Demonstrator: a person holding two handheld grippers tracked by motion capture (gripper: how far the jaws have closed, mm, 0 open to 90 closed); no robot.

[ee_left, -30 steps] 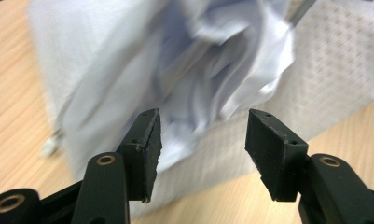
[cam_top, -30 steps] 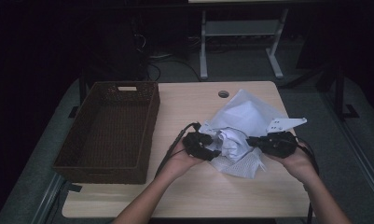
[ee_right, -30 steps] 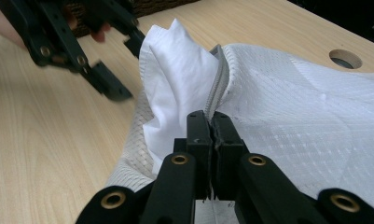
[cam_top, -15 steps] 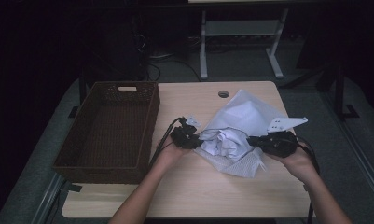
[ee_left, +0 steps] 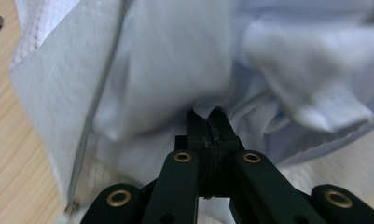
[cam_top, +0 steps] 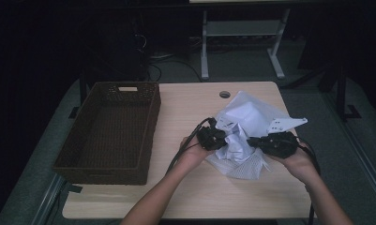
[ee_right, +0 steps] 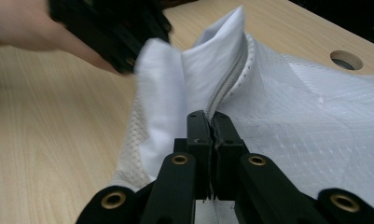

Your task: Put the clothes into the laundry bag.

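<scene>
Now, garment: white zippered mesh garment (cam_top: pixel 244 136) crumpled right of bench (cam_top: pixel 176 112) centre.
Left gripper (cam_top: pixel 217 137): jaws just closed, clamped on a fold at its left.
Right gripper (cam_top: pixel 251 140): jaws pinched on fabric beside zipper (ee_right: pixel 224 91).
Basket: brown wicker basket (cam_top: pixel 110 131), far left.

No readable text, no labels, no brands, no numbers (anywhere in these views)

Dim room, wooden table (cam_top: pixel 185 112), grey floor (cam_top: pixel 317 98)
</scene>
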